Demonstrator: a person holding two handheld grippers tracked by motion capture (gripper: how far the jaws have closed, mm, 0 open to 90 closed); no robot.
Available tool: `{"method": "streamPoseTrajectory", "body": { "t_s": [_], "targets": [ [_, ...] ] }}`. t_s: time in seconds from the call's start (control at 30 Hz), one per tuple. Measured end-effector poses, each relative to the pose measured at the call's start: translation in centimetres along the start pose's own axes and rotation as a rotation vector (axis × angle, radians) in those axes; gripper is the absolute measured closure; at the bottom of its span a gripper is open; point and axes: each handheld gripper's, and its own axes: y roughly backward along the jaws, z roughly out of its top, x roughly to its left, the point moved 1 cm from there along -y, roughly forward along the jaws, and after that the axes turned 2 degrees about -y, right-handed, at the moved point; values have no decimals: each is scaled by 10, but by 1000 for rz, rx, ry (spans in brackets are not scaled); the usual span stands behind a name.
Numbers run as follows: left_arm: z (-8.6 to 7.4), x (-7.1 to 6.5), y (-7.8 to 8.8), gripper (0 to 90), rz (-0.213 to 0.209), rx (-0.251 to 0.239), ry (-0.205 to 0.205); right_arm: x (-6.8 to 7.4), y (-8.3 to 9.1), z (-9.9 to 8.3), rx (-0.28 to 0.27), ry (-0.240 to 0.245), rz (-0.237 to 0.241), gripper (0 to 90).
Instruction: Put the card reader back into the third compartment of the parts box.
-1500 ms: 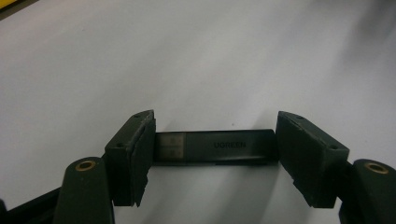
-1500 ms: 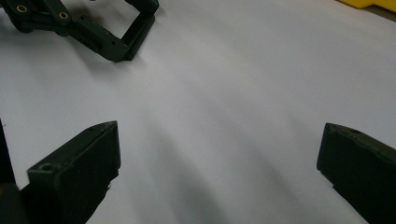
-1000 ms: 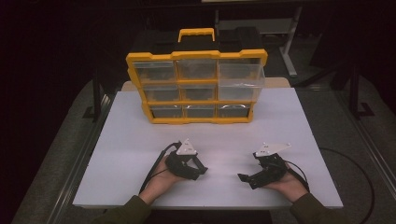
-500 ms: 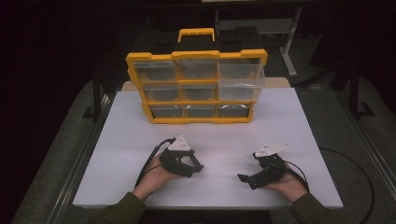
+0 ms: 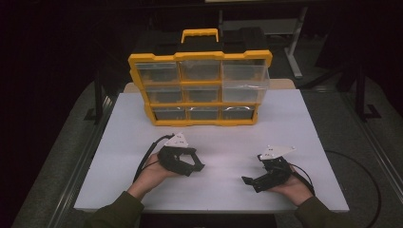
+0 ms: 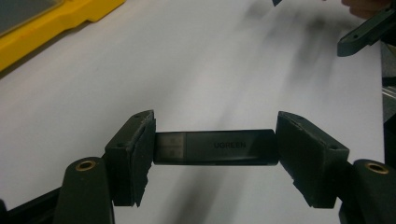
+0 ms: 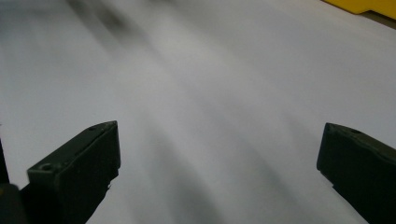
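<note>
White tabletop (image 5: 304, 123) is stretching across a dim room, and at its far edge a yellow drawer organiser (image 5: 199, 90) is standing upright, nine clear drawers facing the person, a yellow carry handle (image 5: 199, 34) poking up on top. Dark floor and table legs are fading into the gloom behind it.

Down at the near edge, two hands are coming in from the bottom. The left gripper (image 5: 195, 166) is sitting in the person's left hand (image 5: 152, 173), its nose pointing toward the right side of the table, its cable (image 5: 145, 156) looping back toward the wrist. In the left gripper view, that left gripper (image 6: 215, 147) is clamping a dark USB adapter (image 6: 215, 147) lengthwise: one pad is pressing on the metal plug end, the other on the black body, and the word UGREEN is reading clearly along its face. The adapter is hanging just above the white surface, crosswise between the jaws, with the organiser's yellow base showing in the upper left corner.

Over on the other side, the right gripper (image 5: 251, 181) is resting low in the right hand (image 5: 292, 187), well apart from the left one, nose pointing inward. In the right gripper view its jaws are standing wide, the right gripper (image 7: 217, 154) grasping nothing, bare white table between them.
</note>
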Motion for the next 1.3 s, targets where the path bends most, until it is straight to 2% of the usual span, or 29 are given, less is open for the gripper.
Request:
{"method": "streamPoseTrajectory", "body": {
  "t_s": [0.67, 1.3],
  "targets": [
    [28, 16, 18, 302, -43, -38, -14, -3, -1, -2, -11, 0, 1, 0],
    [55, 33, 35, 302, -76, -73, -4, -3, -1, -2, -11, 5, 3, 0]
  ]
}}
